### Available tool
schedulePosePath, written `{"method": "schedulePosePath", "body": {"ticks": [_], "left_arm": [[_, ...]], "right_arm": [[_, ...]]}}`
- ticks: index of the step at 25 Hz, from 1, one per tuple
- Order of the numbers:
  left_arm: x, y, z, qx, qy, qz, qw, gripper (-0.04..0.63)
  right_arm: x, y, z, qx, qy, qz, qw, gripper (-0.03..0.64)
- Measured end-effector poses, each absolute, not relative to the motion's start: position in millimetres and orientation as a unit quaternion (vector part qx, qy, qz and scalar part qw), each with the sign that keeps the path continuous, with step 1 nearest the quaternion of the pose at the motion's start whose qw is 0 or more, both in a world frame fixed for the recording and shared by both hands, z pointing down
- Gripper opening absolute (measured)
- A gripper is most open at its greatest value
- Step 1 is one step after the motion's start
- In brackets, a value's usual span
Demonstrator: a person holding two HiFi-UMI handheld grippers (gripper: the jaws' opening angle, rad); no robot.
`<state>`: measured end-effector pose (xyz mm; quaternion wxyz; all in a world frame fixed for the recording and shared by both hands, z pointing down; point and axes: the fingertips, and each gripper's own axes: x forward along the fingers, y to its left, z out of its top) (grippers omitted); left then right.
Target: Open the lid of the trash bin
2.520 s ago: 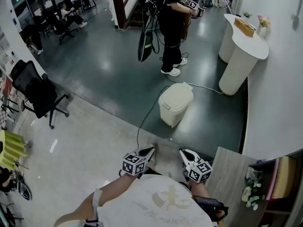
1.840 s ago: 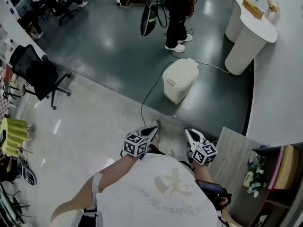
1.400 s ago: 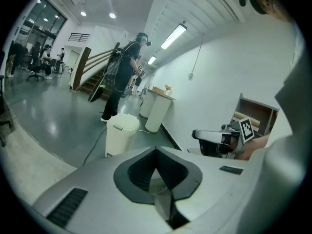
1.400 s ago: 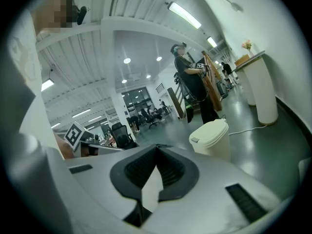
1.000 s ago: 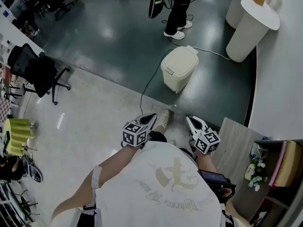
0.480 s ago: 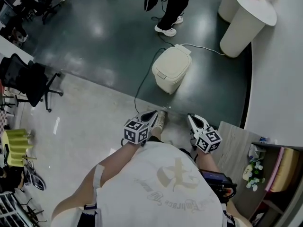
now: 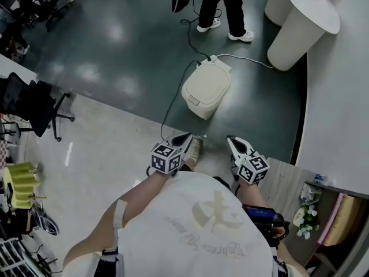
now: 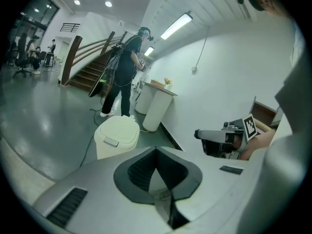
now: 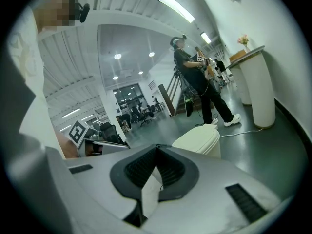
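Trash bin [image 7: 206, 90] closer (lid down), cable [image 7: 167, 111] alongside, bystander [image 7: 228, 4] beyond, left gripper [image 7: 185, 137] and right gripper [image 7: 230, 139] closed, empty

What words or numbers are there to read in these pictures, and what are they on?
Shirt print: curved lettering by a logo, too blurred to read.
Left gripper and right gripper: only black-and-white square patterns, no words.
Trash bin: no label shows.
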<state>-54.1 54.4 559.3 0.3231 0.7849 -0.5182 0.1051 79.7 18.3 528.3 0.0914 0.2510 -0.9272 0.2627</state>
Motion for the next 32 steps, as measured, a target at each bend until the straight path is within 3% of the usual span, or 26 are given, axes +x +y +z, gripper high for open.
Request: {"method": "schedulePosePath", "body": {"ticks": [32], "left_arm": [[-139.0, -108.3, 578.1, 0.814, -0.465, 0.113, 0.330, 0.012]], "right_arm": [[24.9, -128.4, 518.9, 0.346, -0.899, 0.253, 0.088, 0.005]]}}
